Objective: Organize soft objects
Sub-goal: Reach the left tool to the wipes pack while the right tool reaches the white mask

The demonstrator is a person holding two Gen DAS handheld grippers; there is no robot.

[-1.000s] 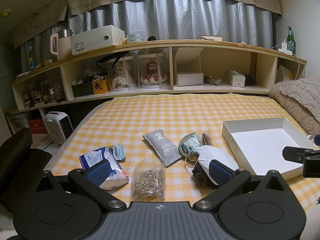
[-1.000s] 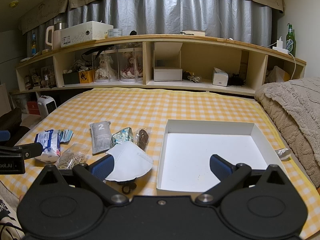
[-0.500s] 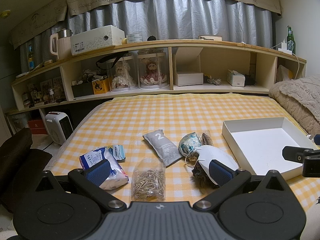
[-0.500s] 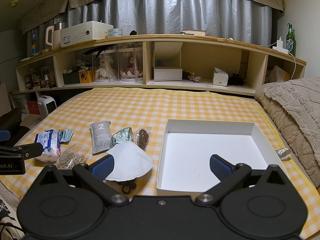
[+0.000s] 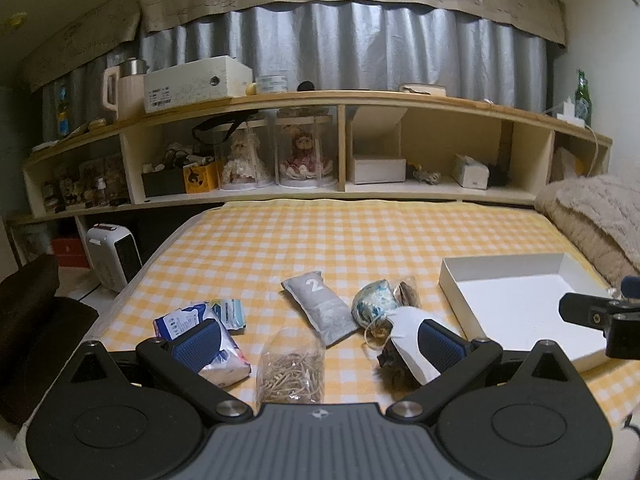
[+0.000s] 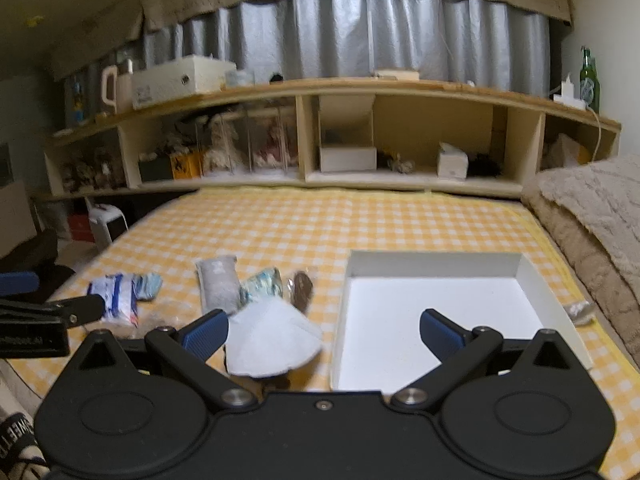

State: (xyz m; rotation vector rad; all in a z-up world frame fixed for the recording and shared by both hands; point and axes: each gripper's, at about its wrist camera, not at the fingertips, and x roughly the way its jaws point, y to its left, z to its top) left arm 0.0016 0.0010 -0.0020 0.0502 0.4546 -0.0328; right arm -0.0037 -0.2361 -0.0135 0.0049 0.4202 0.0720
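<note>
Currently both grippers hover wide open and empty over the bed. The mask [image 6: 272, 340] lies just ahead-left of the right gripper [image 6: 320, 330], beside its left finger, long axis crosswise; the right gripper looks nearer than the left gripper [image 5: 316, 340]. The tray [image 6: 536, 280], empty, sits immediately right of the mask, with open checked cloth behind.

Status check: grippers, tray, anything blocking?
Left gripper open, right gripper open, both empty. White tray empty; white mask and pouches beside it. Nothing blocking.
</note>
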